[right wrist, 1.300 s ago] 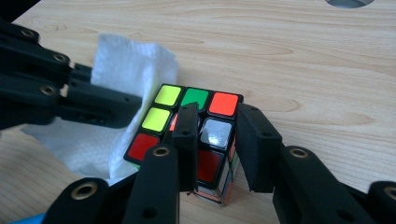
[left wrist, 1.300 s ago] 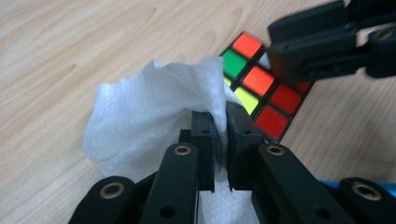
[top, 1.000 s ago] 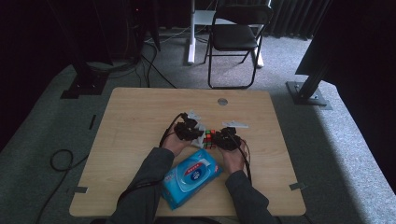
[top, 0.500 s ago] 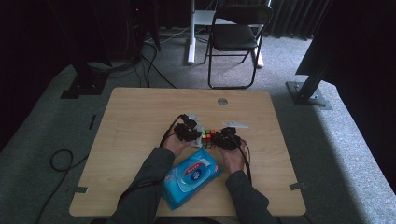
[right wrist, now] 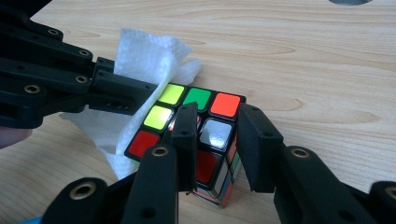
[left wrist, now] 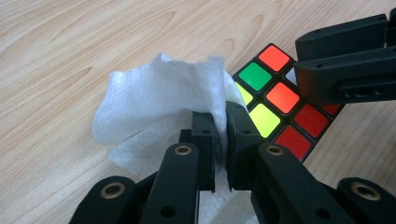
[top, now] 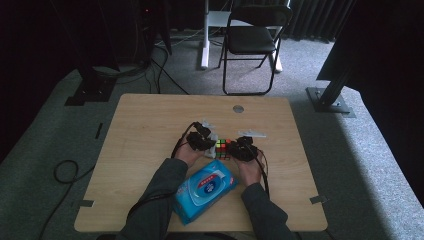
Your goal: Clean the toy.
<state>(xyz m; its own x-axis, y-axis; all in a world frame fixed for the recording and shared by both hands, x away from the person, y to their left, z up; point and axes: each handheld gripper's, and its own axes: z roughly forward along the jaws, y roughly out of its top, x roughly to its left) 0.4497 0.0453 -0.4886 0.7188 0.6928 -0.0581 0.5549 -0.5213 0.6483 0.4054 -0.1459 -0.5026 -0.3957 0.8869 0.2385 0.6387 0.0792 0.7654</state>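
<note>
Near the middle of the table [top: 150, 125], slightly toward the person's edge, a puzzle cube [top: 223, 148] is sitting between two hand-held grippers. From the left side, the left gripper [left wrist: 220, 122] is pinching a white wipe [left wrist: 154, 102] with its jaws closed on the tissue, pressing it against the cube's side. From the right, the right gripper [right wrist: 215, 122] is clamping a corner of the cube between its jaws. Close to the near edge, a blue wipes pack [top: 205, 190] is lying between the person's forearms.
</note>
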